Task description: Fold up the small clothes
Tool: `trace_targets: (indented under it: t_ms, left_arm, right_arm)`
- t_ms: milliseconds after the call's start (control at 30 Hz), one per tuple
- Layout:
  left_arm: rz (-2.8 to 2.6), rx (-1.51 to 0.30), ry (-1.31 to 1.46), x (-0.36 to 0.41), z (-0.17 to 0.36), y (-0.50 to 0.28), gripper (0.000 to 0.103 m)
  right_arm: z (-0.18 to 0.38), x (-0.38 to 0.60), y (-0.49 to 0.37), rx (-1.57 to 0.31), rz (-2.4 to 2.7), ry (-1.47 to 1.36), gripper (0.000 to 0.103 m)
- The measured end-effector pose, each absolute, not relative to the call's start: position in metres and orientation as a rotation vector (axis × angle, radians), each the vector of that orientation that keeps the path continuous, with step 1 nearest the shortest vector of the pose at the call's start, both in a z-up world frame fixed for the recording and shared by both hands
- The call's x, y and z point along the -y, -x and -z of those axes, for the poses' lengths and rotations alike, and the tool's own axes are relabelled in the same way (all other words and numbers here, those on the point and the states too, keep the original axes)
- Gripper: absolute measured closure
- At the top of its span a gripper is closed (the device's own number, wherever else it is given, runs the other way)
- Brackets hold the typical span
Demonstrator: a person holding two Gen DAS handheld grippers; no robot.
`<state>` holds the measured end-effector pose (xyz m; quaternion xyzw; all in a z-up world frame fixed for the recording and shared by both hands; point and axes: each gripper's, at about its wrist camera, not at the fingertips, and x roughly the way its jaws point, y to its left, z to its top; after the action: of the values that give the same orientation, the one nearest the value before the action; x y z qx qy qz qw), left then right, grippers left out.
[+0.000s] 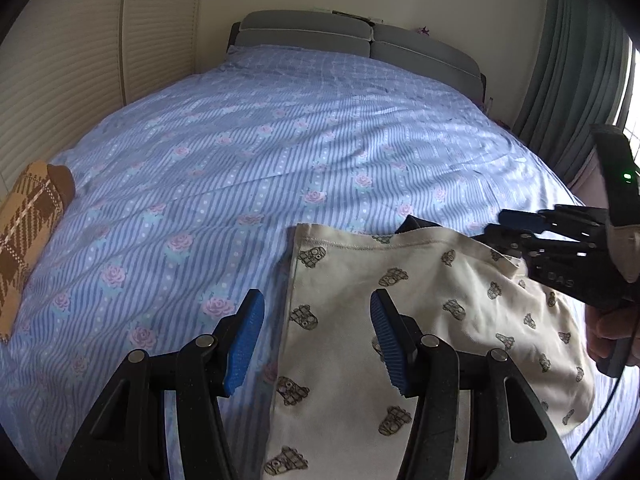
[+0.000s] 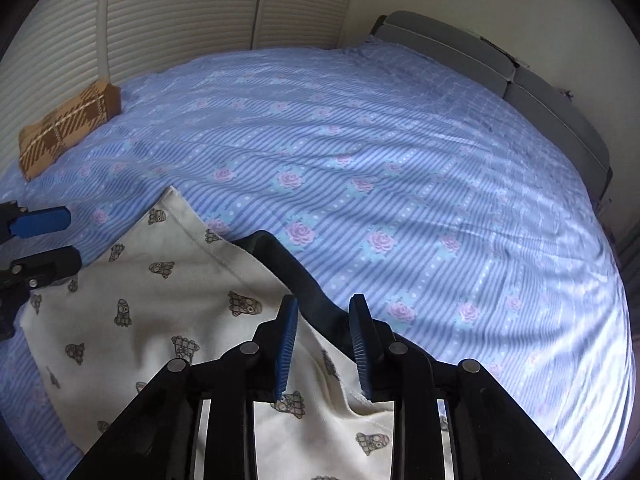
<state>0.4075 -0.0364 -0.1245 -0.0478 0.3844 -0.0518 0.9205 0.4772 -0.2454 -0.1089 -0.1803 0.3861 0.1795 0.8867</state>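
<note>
A cream garment [image 1: 420,320] with small dark cartoon prints lies on the blue floral bedsheet [image 1: 260,140]. It also shows in the right wrist view [image 2: 160,300], with a black band [image 2: 296,264] along its far edge. My left gripper [image 1: 316,340] is open above the garment's left edge, holding nothing. My right gripper [image 2: 324,344] is open over the black band, its jaws apart and nothing between them. It shows from the side in the left wrist view [image 1: 516,228]. The left gripper's fingers [image 2: 40,222] show at the left of the right wrist view.
A folded brown plaid cloth [image 1: 28,232] lies at the bed's left edge, also in the right wrist view [image 2: 68,128]. A grey headboard [image 1: 352,36] is at the far end. Slatted doors [image 2: 180,12] line the left wall, curtains [image 1: 576,80] the right.
</note>
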Motion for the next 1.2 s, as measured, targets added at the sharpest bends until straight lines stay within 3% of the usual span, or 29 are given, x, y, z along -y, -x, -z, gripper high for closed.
trace_targets:
  t_ms: [333, 400, 467, 500, 567, 900, 1033, 1200]
  left_arm:
    - [0.217, -0.904, 0.136, 0.027, 0.15, -0.467, 0.05]
    - [0.232, -0.93, 0.151, 0.025, 0.157, -0.478, 0.054]
    - [0.223, -0.954, 0.148, 0.025, 0.163, -0.485, 0.071]
    - [0.225, -0.959, 0.149, 0.025, 0.165, -0.487, 0.073]
    - [0.24, -0.957, 0.143, 0.026, 0.167, -0.486, 0.095]
    - [0.179, -0.899, 0.059, 0.026, 0.162, -0.491, 0.097]
    - [0.185, -0.908, 0.034, 0.032, 0.164, -0.49, 0.097]
    - [0.172, -0.907, 0.037, 0.032, 0.161, -0.486, 0.097]
  right_arm:
    - [0.118, 0.283, -0.43, -0.769, -0.172, 0.188, 0.076]
    - [0.12, 0.289, -0.422, -0.754, -0.128, 0.13, 0.076]
    - [0.122, 0.299, -0.417, -0.745, -0.072, 0.056, 0.076]
    - [0.123, 0.306, -0.415, -0.744, -0.048, 0.012, 0.076]
    - [0.125, 0.318, -0.413, -0.74, 0.003, -0.055, 0.076]
    - [0.135, 0.359, -0.423, -0.804, 0.143, -0.09, 0.075]
    - [0.142, 0.37, -0.431, -0.826, 0.152, -0.067, 0.06]
    - [0.156, 0.375, -0.45, -0.894, 0.18, -0.026, 0.059]
